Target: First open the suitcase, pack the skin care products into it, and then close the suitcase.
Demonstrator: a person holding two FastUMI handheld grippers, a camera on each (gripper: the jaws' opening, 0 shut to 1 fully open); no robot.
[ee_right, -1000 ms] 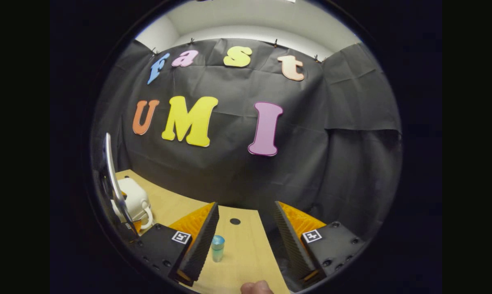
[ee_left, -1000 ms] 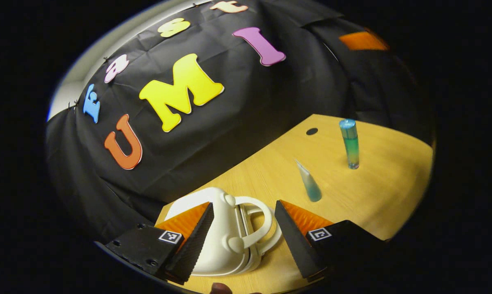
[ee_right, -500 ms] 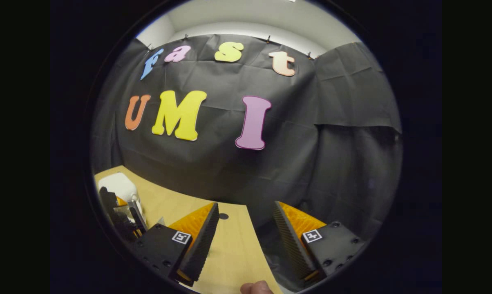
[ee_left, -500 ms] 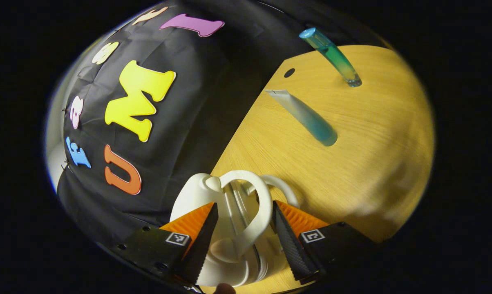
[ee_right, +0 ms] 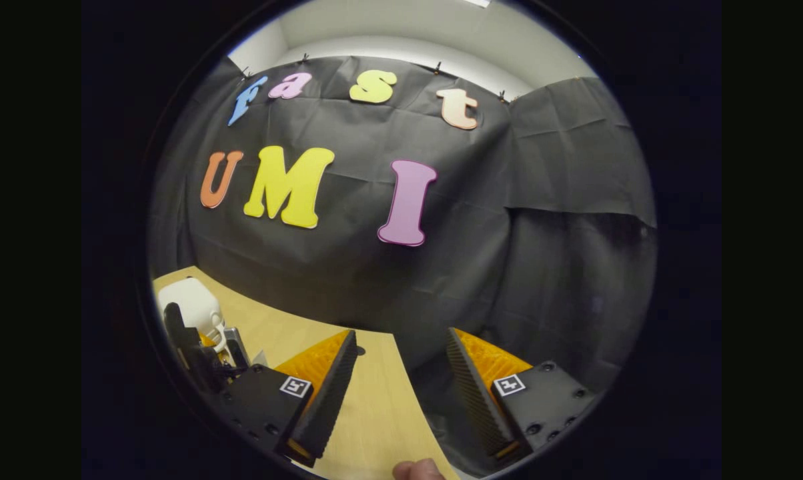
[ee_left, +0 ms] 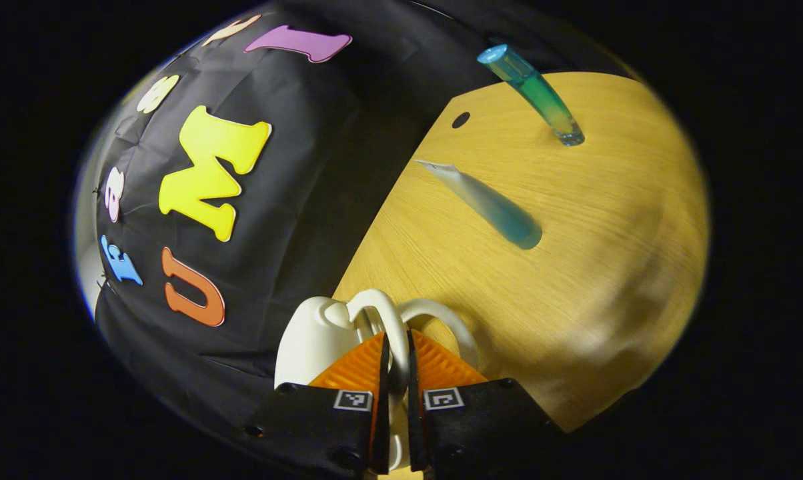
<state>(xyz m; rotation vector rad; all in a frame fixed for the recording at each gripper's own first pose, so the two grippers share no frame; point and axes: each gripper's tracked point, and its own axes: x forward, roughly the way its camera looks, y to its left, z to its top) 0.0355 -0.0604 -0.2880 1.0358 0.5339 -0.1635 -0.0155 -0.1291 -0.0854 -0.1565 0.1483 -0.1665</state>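
left gripper (ee_left: 396,360) jaws pinch the suitcase handle (ee_left: 389,327); right gripper (ee_right: 401,373) jaws wide apart

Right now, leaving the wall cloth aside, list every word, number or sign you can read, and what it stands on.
suitcase, tube, bottle: no text that can be read.
left gripper, shut on the suitcase handle, and right gripper: square coded markers, no words or numbers.

White suitcase (ee_left: 311,340); blue-green bottle (ee_left: 538,93); teal-white tube (ee_left: 488,207); yellow wood-grain table (ee_left: 575,267).
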